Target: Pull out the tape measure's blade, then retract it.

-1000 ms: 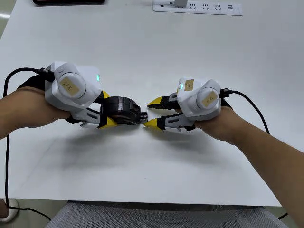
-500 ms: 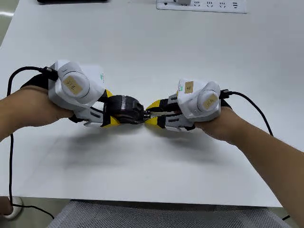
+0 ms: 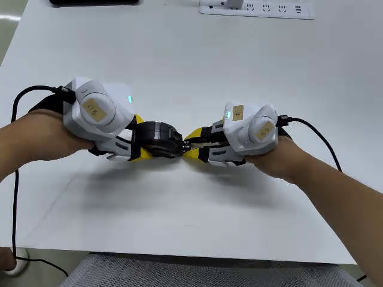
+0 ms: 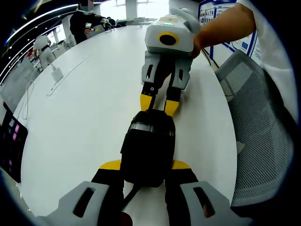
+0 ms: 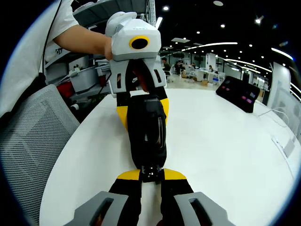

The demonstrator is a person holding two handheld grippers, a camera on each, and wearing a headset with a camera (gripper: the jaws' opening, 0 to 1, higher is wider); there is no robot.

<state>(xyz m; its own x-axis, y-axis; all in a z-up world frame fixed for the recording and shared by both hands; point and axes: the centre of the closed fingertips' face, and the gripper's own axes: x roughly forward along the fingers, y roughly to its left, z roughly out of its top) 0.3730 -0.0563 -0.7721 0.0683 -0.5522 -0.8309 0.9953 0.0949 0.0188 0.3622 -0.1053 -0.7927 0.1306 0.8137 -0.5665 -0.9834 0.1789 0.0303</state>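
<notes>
Head view: white table (image 3: 239, 203), power strip (image 3: 257, 9) at far edge. Left hand-held gripper (image 3: 137, 138) clamps the tape measure (image 3: 157, 139) mid-table; right hand-held gripper (image 3: 191, 144) is pinched on its blade hook (image 3: 187, 144).
Left gripper view: mesh chair (image 4: 254, 117) beside table.
Right gripper view: open office, ceiling lights (image 5: 221, 44), dark monitor (image 5: 235, 96) on table.

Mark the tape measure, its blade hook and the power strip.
tape measure (image 3: 157, 139): head view, top of black case.
blade hook (image 5: 151, 172): right gripper view, metal end tab.
power strip (image 3: 256, 9): head view, middle sockets.
</notes>
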